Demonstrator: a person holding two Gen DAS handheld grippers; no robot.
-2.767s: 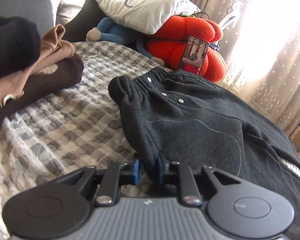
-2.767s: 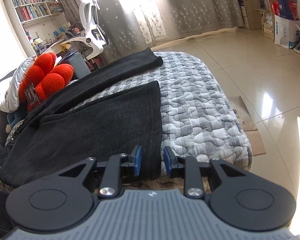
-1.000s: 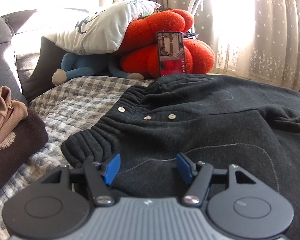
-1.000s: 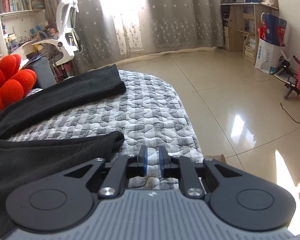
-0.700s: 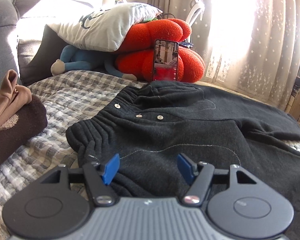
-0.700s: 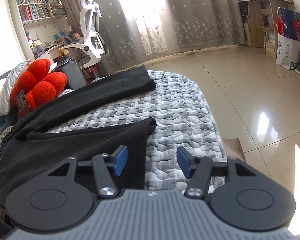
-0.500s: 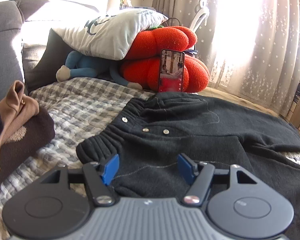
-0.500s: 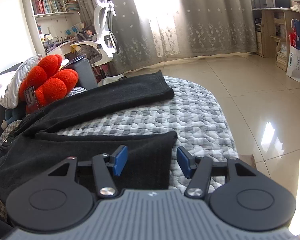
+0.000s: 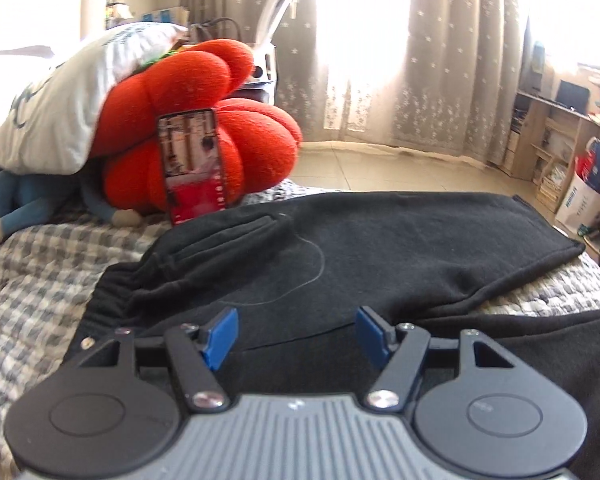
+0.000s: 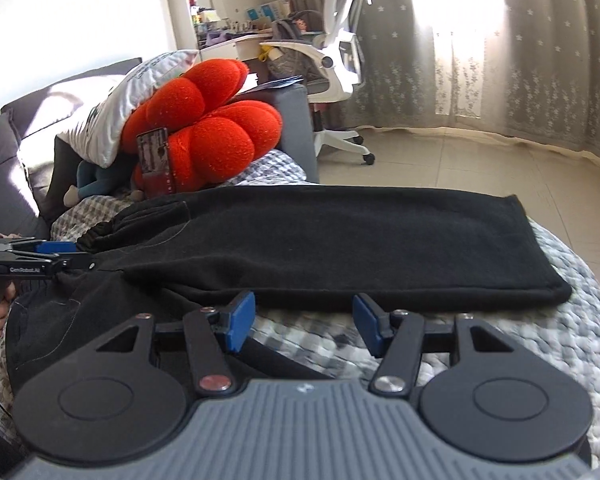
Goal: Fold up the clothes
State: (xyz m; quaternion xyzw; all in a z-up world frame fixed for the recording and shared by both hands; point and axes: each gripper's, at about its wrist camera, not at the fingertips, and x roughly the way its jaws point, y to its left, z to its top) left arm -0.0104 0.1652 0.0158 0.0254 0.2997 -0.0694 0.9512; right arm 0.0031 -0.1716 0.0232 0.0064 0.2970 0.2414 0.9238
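The black trousers (image 10: 340, 240) lie spread on the bed (image 10: 580, 320), their long axis running from the gathered waistband at 9 o'clock in the right wrist view out to the far leg's hem at 3 o'clock. That far leg lies flat just beyond the right hand-held gripper (image 10: 304, 326), toward 12 o'clock. The nearer leg (image 10: 100, 312) sits at 8 o'clock, under and left of its fingers.

The right hand-held gripper is released, nothing between its blue pads, so it looks the nearer one for the leg end. The left hand-held gripper (image 9: 296, 336), likewise released and empty, hovers over the seat of the trousers (image 9: 340, 248), the waistband (image 9: 116, 300) at its 10 o'clock.

The cloth is thick, matte fleece, with an elastic ruched waist and faint pale stitching. The bed cover is a quilted grey check. A red plush cushion (image 9: 204, 128) and a phone (image 9: 194, 164) stand at 11 o'clock.
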